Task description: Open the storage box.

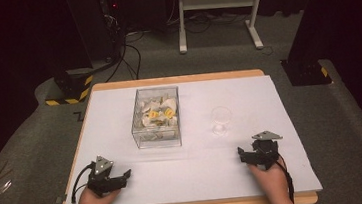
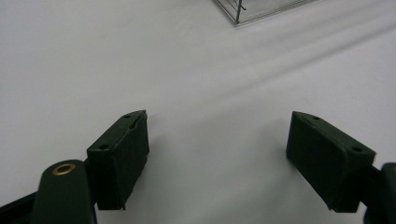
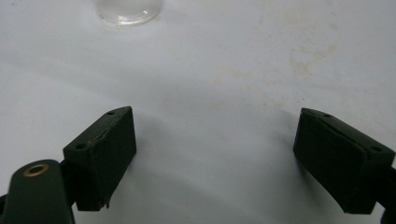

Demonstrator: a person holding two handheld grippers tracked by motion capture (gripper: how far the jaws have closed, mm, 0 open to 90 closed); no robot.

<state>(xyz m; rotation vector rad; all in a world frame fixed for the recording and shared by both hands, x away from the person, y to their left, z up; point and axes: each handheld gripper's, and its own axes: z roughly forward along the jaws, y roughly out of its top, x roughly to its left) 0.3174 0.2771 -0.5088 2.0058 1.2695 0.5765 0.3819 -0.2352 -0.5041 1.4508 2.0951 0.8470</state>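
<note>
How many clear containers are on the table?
2: a clear box of small pieces left of centre, and a clear cup standing empty to its right, apart from it.

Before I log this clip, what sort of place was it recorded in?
Probably a lab or recording studio, not a home. A white-topped table stands on grey carpet among dark curtains, with cabling and an equipment rack behind, and a hazard-striped stand base at its far left corner.
</note>
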